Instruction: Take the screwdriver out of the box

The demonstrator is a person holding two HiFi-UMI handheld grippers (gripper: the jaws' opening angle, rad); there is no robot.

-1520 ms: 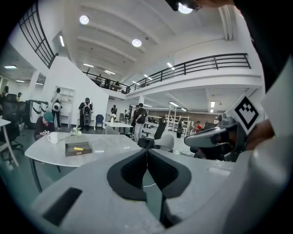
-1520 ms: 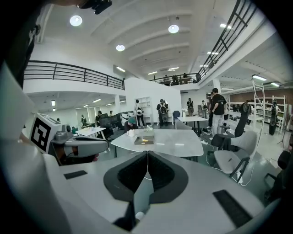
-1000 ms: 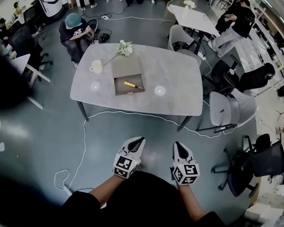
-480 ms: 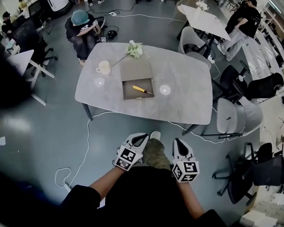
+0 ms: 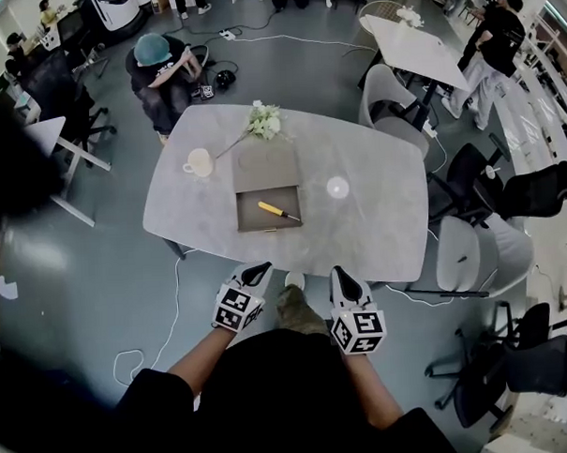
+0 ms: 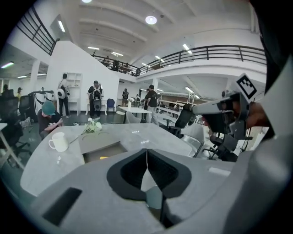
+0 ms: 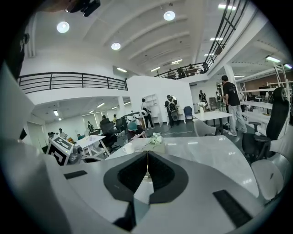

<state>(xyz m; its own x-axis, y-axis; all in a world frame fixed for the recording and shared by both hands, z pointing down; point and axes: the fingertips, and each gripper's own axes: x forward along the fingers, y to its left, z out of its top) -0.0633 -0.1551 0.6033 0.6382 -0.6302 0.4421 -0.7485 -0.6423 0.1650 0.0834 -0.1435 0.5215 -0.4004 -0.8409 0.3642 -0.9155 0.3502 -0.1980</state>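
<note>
A yellow-handled screwdriver (image 5: 275, 211) lies inside an open dark box (image 5: 248, 219) on the grey table (image 5: 377, 226); the box's lid (image 5: 264, 166) lies flat behind it. In the left gripper view the box (image 6: 101, 151) shows a sliver of yellow. My left gripper (image 5: 261, 268) and right gripper (image 5: 340, 277) hang side by side just short of the table's near edge, both shut and empty. In the gripper views the left gripper (image 6: 146, 151) and the right gripper (image 7: 147, 153) show their pads pressed together.
A white mug (image 5: 198, 163) and a spray of white flowers (image 5: 263, 122) stand by the box. Chairs (image 5: 475, 257) crowd the table's right side. A seated person (image 5: 159, 71) is behind the table. A cable (image 5: 174, 301) trails over the floor at left.
Both grippers, still shut, have come forward together from the open floor up to the table's near edge. The table and box now lie closer below me.
</note>
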